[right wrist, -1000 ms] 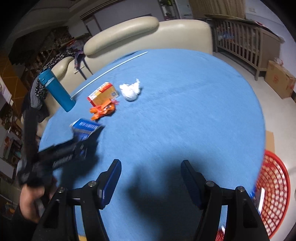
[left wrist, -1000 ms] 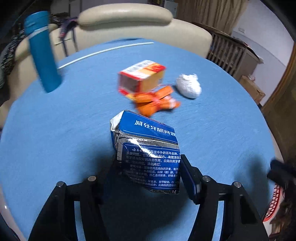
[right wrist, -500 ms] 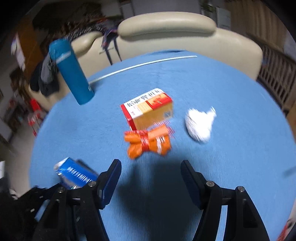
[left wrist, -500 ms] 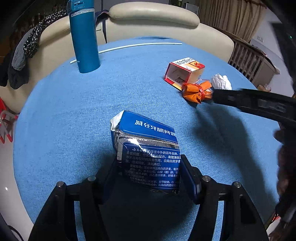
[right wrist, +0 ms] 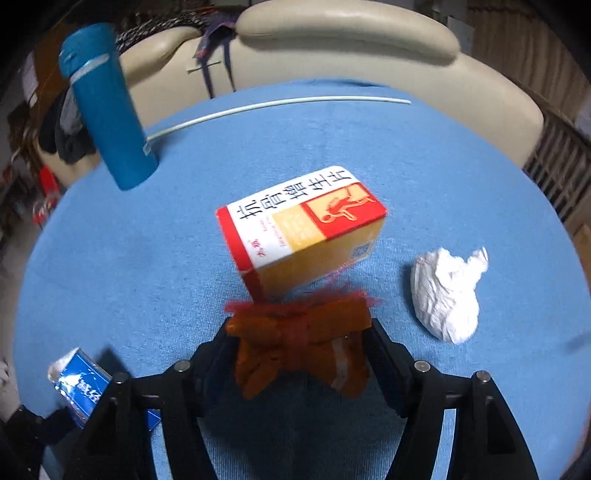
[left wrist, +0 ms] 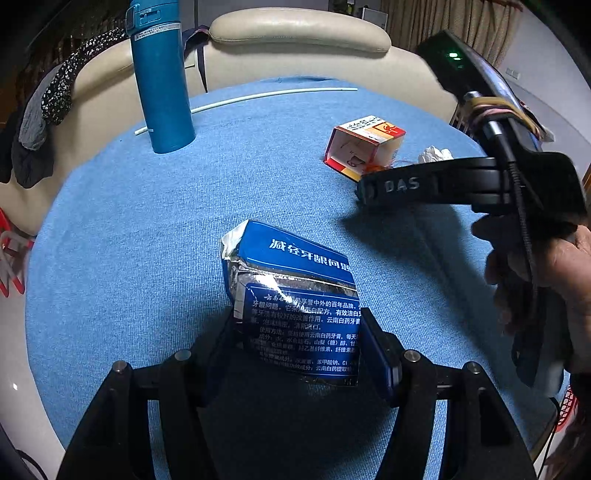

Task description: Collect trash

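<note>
My left gripper (left wrist: pixel 299 332) is shut on a crumpled blue toothpaste box (left wrist: pixel 295 291) and holds it over the blue table (left wrist: pixel 129 221). The box also shows in the right wrist view (right wrist: pixel 81 391) at lower left. My right gripper (right wrist: pixel 299 339) has its jaws around an orange wrapper (right wrist: pixel 303 343) lying on the table; they look apart and I cannot see them press it. A red and yellow medicine box (right wrist: pixel 299 225) lies just beyond the wrapper, and also shows in the left wrist view (left wrist: pixel 364 146). A crumpled white tissue (right wrist: pixel 447 291) lies to its right.
A tall teal bottle (left wrist: pixel 160 77) stands at the table's far left. A thin white rod (right wrist: pixel 277 105) lies along the far edge. A beige sofa (left wrist: pixel 295 33) curves behind the table. A red mesh basket (left wrist: pixel 567 406) shows at the right edge, below table level.
My right gripper has moved forward and down, so the orange wrapper now sits between its jaws. My left gripper still holds the toothpaste box, and its view has swung a little leftward.
</note>
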Demonstrator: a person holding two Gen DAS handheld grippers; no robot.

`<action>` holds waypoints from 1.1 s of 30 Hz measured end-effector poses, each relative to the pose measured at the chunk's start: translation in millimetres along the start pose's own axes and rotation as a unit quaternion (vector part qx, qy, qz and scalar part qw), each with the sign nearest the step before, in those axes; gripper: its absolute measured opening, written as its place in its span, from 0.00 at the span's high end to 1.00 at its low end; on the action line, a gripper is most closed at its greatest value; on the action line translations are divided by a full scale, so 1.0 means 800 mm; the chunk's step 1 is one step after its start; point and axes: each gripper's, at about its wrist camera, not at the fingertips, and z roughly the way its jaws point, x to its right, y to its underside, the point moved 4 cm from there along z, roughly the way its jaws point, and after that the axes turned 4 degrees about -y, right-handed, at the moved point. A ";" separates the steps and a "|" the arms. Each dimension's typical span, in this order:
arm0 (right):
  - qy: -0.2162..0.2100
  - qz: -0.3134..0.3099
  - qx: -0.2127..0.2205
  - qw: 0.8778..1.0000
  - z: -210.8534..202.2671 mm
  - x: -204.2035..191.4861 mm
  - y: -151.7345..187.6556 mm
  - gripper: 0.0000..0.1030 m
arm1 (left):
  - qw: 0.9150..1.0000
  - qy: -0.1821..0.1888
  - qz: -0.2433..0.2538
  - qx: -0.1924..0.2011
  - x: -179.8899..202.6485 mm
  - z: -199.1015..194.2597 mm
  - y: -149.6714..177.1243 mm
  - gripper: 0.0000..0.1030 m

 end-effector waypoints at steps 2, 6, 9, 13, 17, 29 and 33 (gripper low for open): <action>-0.013 0.007 0.003 1.000 -0.008 0.002 0.008 0.32 | 1.000 -0.001 -0.002 -0.001 0.000 0.001 -0.001 0.36; -0.020 0.020 0.016 0.999 -0.033 0.008 0.031 0.32 | 1.000 -0.009 -0.007 -0.004 0.000 0.003 -0.003 0.36; -0.022 0.031 0.024 0.999 -0.056 0.015 0.057 0.32 | 1.000 -0.013 -0.013 -0.011 0.000 0.000 0.000 0.36; -0.025 0.046 0.033 0.998 -0.087 0.015 0.081 0.32 | 1.000 -0.010 -0.020 -0.017 0.005 -0.008 0.009 0.36; -0.029 0.050 0.043 0.997 -0.118 0.020 0.114 0.32 | 1.000 -0.009 -0.015 -0.018 0.018 -0.018 0.022 0.36; -0.043 0.101 0.081 0.991 -0.199 0.045 0.197 0.32 | 1.000 -0.003 0.024 0.006 0.066 -0.067 0.048 0.36; -0.043 0.110 0.102 0.988 -0.224 0.046 0.215 0.32 | 0.999 -0.002 0.037 0.020 0.081 -0.086 0.052 0.36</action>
